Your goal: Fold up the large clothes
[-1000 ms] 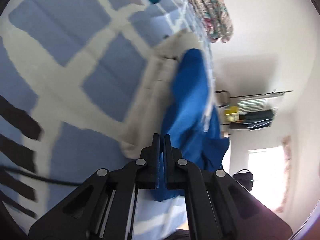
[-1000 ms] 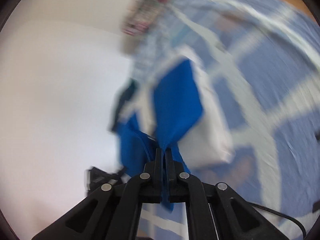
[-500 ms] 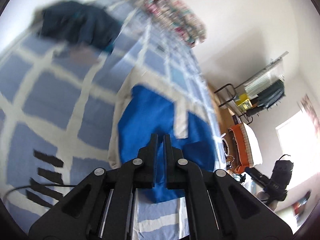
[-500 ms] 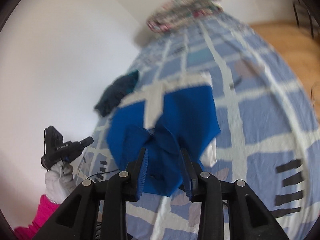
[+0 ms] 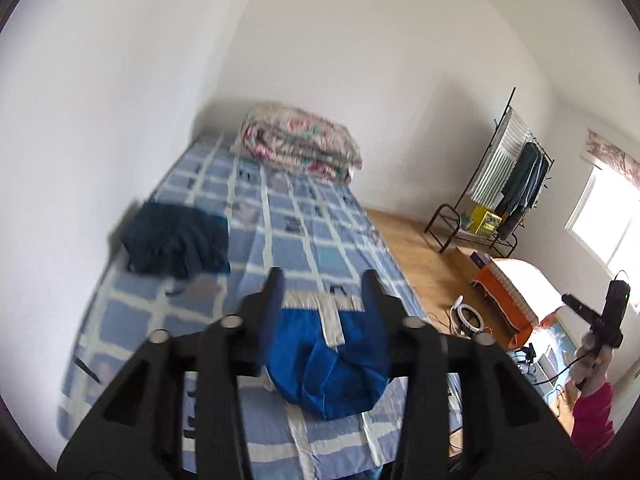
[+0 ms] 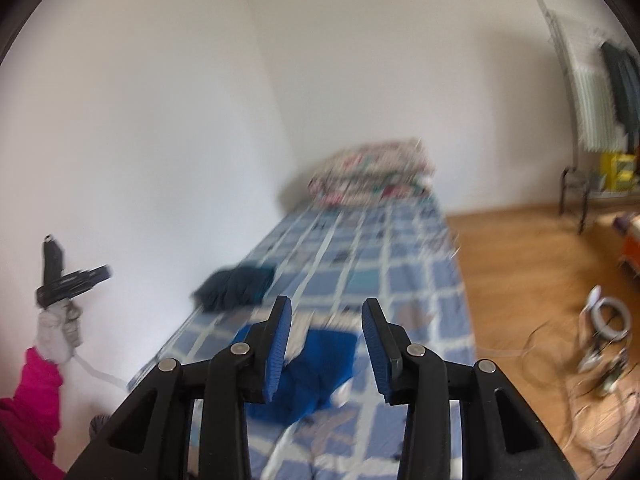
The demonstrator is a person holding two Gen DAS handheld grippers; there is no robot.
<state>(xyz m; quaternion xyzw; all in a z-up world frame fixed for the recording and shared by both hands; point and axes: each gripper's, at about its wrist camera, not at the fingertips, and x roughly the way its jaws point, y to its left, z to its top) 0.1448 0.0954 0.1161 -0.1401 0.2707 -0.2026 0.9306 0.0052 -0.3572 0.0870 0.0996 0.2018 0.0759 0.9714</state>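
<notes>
- The left gripper had just been opening; its black jaws stood apart with nothing between them.
- The right gripper, with ribbed blue pads, had also just spread, empty.
- The blue garment, soft, rumpled and trimmed in pale grey, lay loose on the checked bedspread.

bare bedspread mid-bed, dark garment by wall

Floral quilt at bed head; clothes rack by far wall, w/ yellow crate.
</notes>
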